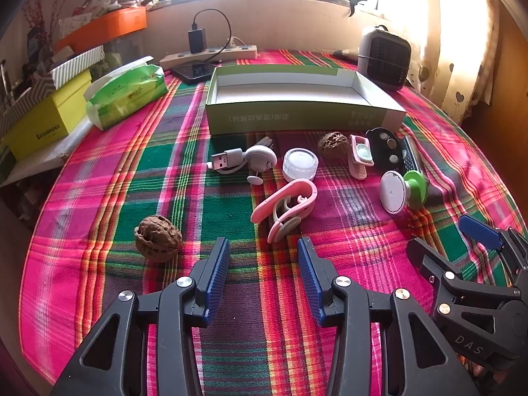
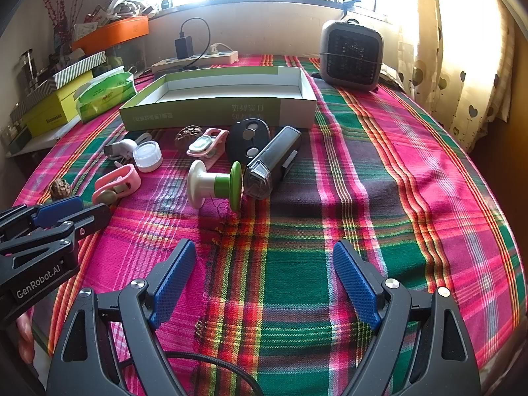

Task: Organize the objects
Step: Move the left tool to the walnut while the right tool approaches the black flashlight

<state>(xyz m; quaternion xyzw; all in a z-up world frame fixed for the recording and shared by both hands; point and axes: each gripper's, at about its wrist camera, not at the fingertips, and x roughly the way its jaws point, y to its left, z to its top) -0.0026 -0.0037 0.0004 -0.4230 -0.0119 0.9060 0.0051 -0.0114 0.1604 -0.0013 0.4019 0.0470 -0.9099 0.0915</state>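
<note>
We hold the left gripper and right gripper above the plaid cloth, fingers apart and empty. The small items, like the wrinkled brown walnut, lie before the shallow green-and-white cardboard box, seemingly empty, probably their destination.

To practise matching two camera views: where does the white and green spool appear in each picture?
Left wrist view: the white and green spool lies right of centre, white disc facing the camera.
Right wrist view: the spool lies left of centre, seen side-on.
Shared landmark: the open green box behind it in both.
</note>
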